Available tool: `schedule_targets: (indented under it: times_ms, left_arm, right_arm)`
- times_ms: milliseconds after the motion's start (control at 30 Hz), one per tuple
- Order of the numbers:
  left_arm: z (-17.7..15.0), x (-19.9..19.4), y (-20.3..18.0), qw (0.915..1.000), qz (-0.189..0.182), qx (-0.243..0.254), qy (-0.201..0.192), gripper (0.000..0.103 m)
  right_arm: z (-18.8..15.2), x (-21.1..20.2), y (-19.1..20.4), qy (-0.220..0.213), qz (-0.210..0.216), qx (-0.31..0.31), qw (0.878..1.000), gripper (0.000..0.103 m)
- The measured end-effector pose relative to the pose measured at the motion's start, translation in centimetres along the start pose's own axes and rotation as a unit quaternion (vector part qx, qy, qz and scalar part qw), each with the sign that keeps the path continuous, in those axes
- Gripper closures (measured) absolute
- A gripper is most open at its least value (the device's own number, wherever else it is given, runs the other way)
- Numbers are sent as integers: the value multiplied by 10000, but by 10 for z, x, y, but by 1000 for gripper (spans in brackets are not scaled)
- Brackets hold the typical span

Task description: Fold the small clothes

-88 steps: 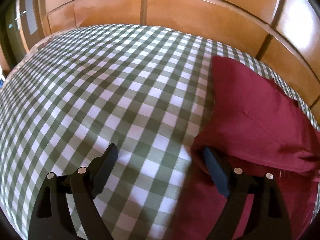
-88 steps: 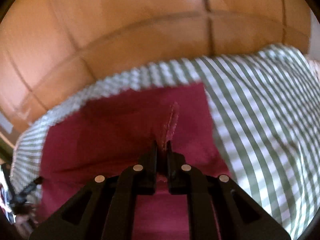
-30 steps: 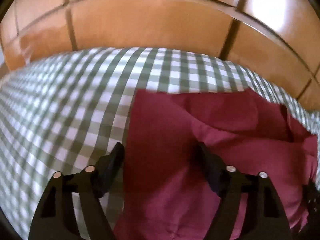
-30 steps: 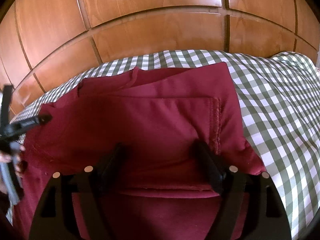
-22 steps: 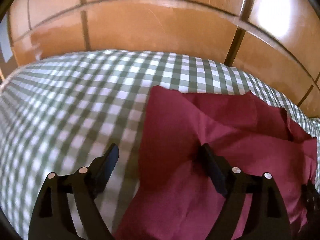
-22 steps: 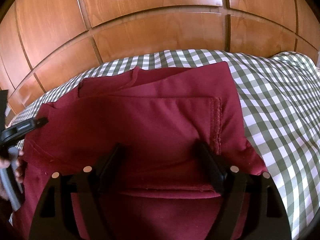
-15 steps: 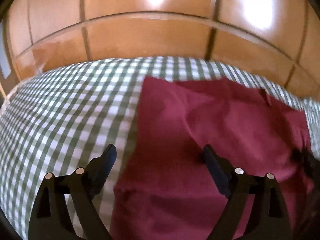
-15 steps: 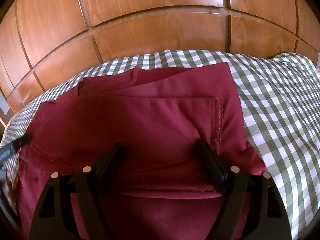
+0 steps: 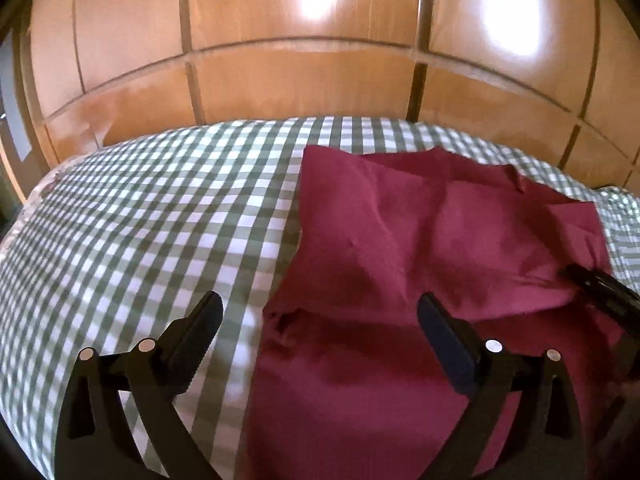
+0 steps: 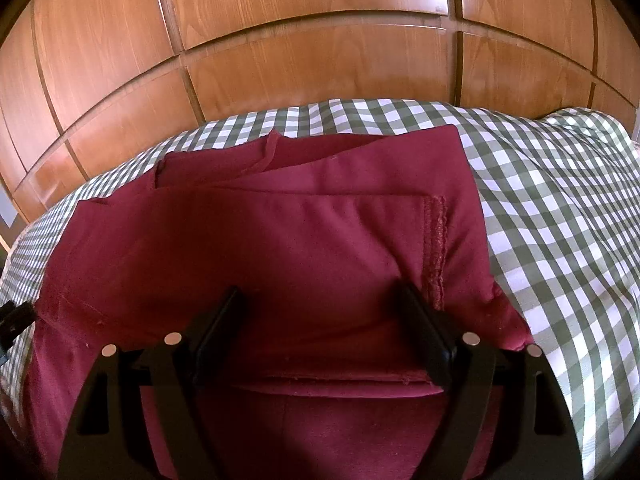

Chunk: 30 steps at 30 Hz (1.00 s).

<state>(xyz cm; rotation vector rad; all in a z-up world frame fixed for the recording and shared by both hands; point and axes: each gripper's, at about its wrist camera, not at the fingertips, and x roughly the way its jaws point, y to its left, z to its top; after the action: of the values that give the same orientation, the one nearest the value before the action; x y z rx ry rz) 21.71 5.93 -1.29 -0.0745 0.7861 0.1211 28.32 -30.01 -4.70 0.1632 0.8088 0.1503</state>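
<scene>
Green-and-white checked bedcover [image 9: 152, 216]: spread flat, filling the left of the left wrist view, bare under the left finger. Glossy brown wooden panelled wall [image 9: 304, 72]: behind the bed, across both views.

Left gripper [image 9: 320, 324]: black, two fingers; jaws opening, spread wide, nothing pinched; left finger over the checks, right finger over the garment.

Dark red fabric garment [image 9: 420, 240]: lies partly folded and creased on the bedcover, right of centre in the left wrist view; in the right wrist view a folded layer with a stitched hem [image 10: 436, 248] lies on top.

Right gripper [image 10: 324, 320]: black; jaws spread apart, pads at either side of the folded layer, whether they touch the cloth cannot be told.
</scene>
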Motion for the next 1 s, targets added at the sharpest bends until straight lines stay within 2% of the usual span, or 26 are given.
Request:
schedule_targets:
  times_ms: [267,567,733,1000]
  left_arm:
    - [-14,-40,7,9996,-112,-82,-228,6]
    - [-30,-64,14,9995,-87,-99,-298,6]
    - [-40,-68,17,9997,-81,-117,-207,6]
    - [-70,-66,23,9998,-70,-108,156,6]
  right_arm:
    - [0,0,1,3,-10,-26,10000,22]
    - [-1,0,1,12,-46,-97,9999,22]
    - [-1,0,1,17,-59,-119,9999,22]
    - [1,1,5,46,-198,-270,9994,22]
